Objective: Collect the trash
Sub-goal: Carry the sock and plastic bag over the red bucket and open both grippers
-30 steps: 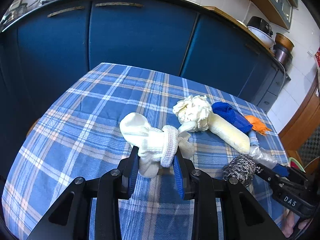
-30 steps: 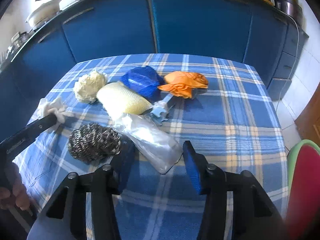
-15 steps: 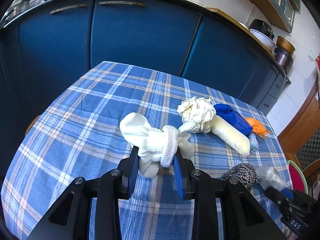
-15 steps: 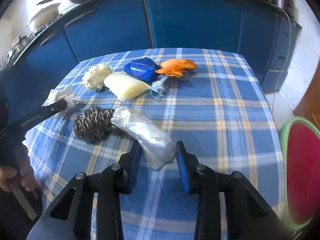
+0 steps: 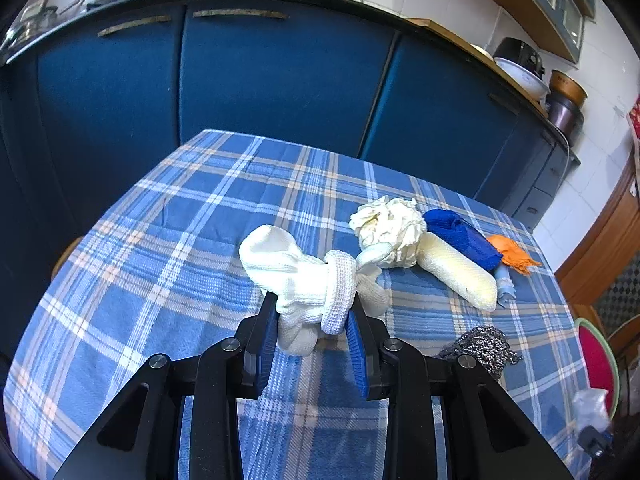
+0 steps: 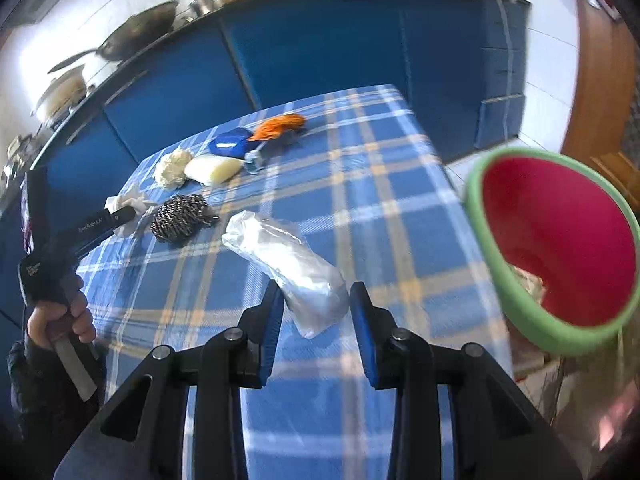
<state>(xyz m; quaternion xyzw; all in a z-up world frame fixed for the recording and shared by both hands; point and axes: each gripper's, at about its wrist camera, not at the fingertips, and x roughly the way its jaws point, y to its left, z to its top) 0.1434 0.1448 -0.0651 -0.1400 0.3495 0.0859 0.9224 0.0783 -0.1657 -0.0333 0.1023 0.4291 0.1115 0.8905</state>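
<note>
Through the left wrist view, the left gripper (image 5: 312, 336) sits pinched on the white knitted sock (image 5: 304, 280) on the blue plaid tablecloth (image 5: 160, 280), waiting its turn, I'd say. Over to the right wrist view: the right gripper (image 6: 316, 320) pinches the crumpled clear plastic bag (image 6: 292, 264), lifted beside the green-rimmed red bin (image 6: 560, 240) — next it needs carrying over the rim and releasing; the lettering on the other tool is too blurred to read.

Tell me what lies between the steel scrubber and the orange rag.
In the right wrist view, the pale sponge lies between the scrubber and the rag.
</note>
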